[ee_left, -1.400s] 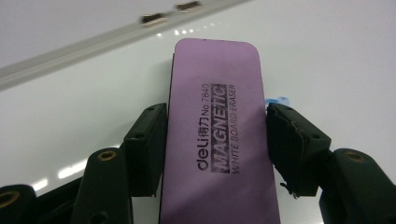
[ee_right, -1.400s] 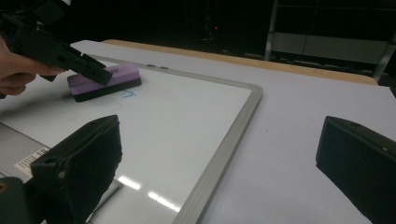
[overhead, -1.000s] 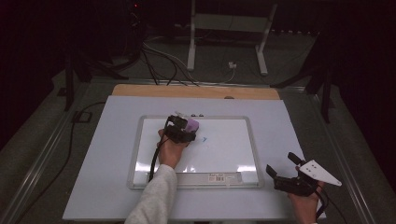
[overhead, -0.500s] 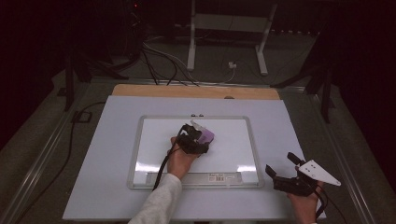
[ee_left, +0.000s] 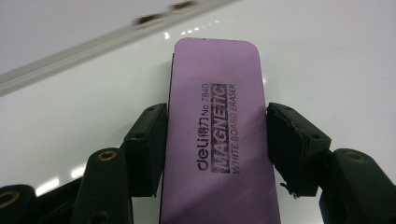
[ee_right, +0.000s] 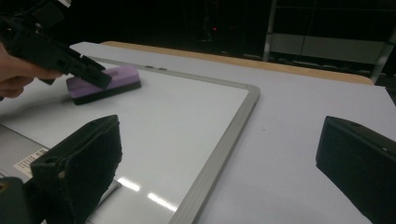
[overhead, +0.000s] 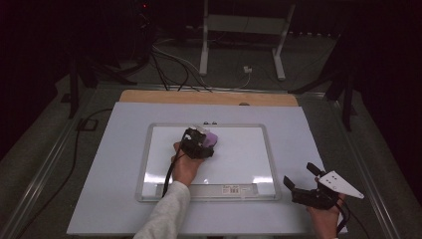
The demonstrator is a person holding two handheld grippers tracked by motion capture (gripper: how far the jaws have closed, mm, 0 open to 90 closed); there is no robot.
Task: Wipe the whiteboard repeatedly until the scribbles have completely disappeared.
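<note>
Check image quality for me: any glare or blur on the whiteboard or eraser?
High view: dim, dark surroundings, two glare patches low on the whiteboard. Left gripper view: eraser print sharp, frame behind soft. Right gripper view: near pads blurred, small reflections.

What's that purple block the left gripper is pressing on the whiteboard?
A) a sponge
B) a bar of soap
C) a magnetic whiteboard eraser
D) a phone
C: the purple block clamped by the left gripper bears the print "MAGNETIC WHITE BOARD ERASER" and lies flat on the whiteboard.
</note>
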